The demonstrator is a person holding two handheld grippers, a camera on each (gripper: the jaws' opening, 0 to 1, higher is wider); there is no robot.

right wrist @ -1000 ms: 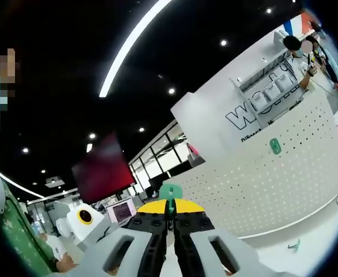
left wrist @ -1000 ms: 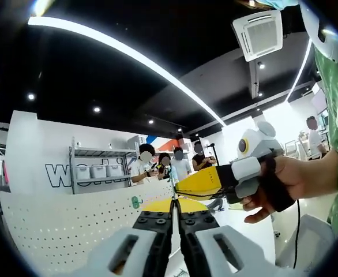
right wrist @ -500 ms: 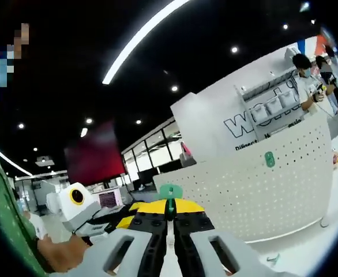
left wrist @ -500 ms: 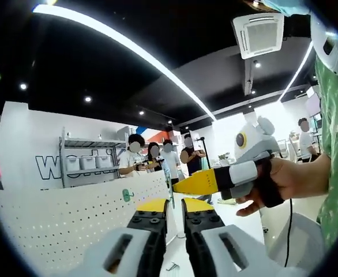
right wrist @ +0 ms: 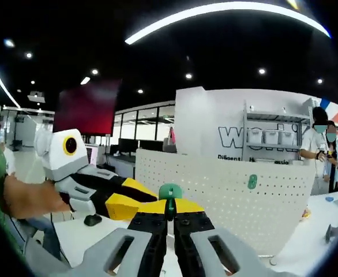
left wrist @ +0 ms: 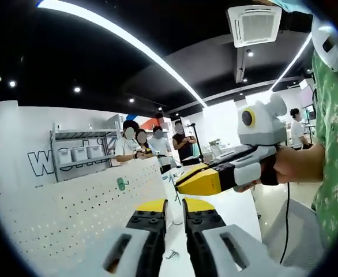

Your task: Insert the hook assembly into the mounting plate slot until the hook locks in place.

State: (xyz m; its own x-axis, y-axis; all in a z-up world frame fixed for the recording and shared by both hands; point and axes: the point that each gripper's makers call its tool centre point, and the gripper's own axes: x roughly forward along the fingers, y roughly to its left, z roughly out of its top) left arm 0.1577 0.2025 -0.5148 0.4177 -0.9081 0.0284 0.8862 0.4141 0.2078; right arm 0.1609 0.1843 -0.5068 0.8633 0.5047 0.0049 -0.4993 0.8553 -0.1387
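Note:
A white pegboard mounting plate [left wrist: 71, 216] [right wrist: 226, 199] stands upright on the table, with a green hook piece [left wrist: 121, 183] [right wrist: 252, 182] fixed on its face. In the right gripper view my right gripper [right wrist: 170, 210] is shut on a small green hook assembly [right wrist: 170, 192], held in front of the plate and apart from it. My left gripper [left wrist: 175, 208] is open with nothing between its yellow-tipped jaws. The right gripper [left wrist: 183, 180] reaches in from the right of the left gripper view, held by a hand. The left gripper [right wrist: 135, 199] shows at the left of the right gripper view.
A small grey wire hook [left wrist: 172, 254] lies on the white table [left wrist: 238, 210] below my left jaws. Several people stand behind the plate near a shelf rack [left wrist: 79, 156]. A person's green patterned sleeve [left wrist: 333, 150] fills the right edge.
My left jaws have parted from shut to open, and the thin piece between them is gone. Both views have swung, and the right gripper view now faces the plate more squarely.

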